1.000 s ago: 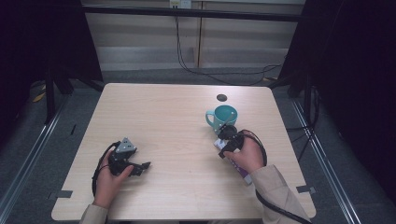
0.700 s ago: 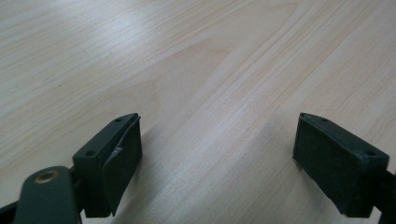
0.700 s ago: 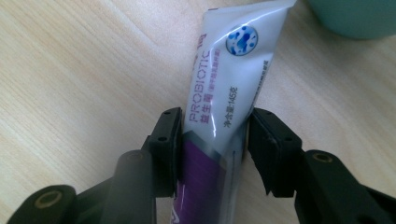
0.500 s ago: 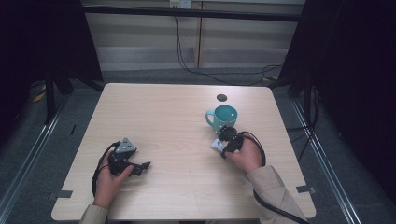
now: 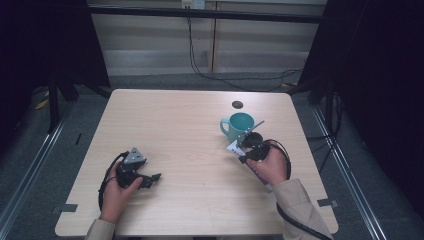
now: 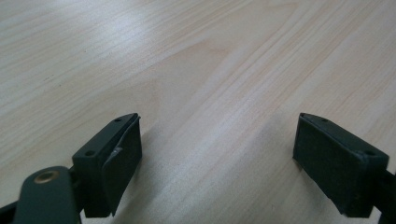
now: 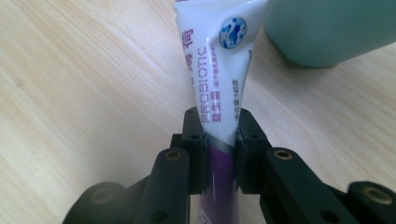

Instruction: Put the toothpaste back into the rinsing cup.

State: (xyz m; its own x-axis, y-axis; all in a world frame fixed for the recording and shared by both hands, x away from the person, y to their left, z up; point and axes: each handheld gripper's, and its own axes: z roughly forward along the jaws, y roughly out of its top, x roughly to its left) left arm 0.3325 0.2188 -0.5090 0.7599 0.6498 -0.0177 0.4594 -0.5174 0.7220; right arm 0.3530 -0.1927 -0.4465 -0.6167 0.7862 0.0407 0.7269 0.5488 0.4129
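Right tongs [image 7: 219, 154] grip the tube [image 7: 219, 70] beside the mug [image 5: 239, 126], not yet inside; left tongs [image 6: 219, 158] gape empty.

Your table [image 5: 190, 145] looks like pale wood laminate, smooth with a soft sheen and visible grain. The tube [image 7: 219, 88] you've got is glossy plastic, white going purple. Mug [image 5: 239, 126] seems a smooth teal glaze, fairly matt. Both grippers [image 6: 219, 168] [image 7: 219, 149] are matt black plastic, with brass-looking rivets.
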